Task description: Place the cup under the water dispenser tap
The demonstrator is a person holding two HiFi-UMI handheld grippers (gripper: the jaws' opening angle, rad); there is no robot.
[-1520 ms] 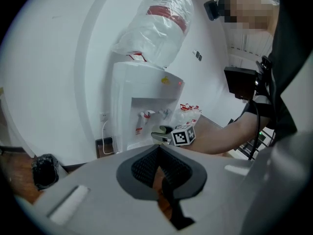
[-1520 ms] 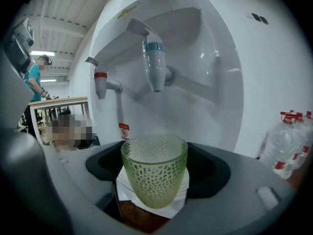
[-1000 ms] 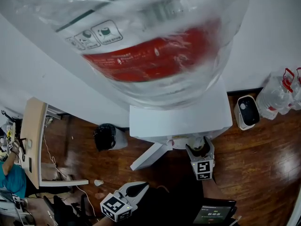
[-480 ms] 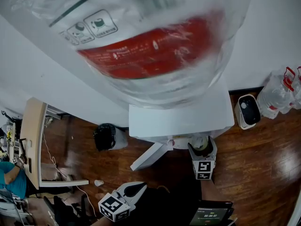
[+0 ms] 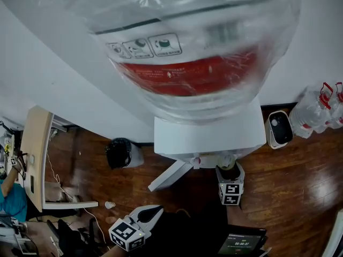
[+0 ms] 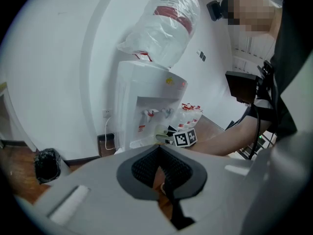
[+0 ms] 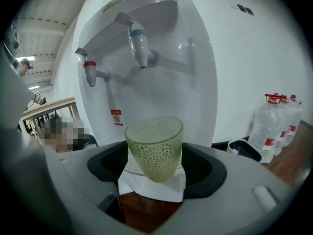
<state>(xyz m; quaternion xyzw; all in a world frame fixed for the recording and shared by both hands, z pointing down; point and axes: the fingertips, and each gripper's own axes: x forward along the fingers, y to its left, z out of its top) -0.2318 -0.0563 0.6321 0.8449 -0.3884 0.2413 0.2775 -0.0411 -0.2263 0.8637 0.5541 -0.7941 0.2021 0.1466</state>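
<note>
A green dimpled cup (image 7: 154,148) sits between the pads of my right gripper (image 7: 155,160), slightly tilted above the white drip tray (image 7: 151,189). The jaws are closing and their pads press on the cup's sides. The blue tap (image 7: 139,45) hangs above and just behind the cup, and the red tap (image 7: 90,72) is to its left. In the head view the right gripper (image 5: 228,167) holds the cup (image 5: 226,160) against the front of the white dispenser (image 5: 209,135). My left gripper (image 5: 153,212) hangs low and away from the dispenser, shut on nothing (image 6: 159,153).
A big bottle in a plastic bag (image 5: 198,47) tops the dispenser. A black bin bag (image 5: 120,154) stands to its left. A small white device (image 5: 280,128) and water jugs (image 5: 316,108) stand at the right. A desk (image 5: 37,159) is far left, and a paper cup (image 5: 110,204) lies on the floor.
My right gripper with the cup has sunk a little at the dispenser front. The left gripper has shifted slightly. The head view has swung, so the bottle fills more of the top.
</note>
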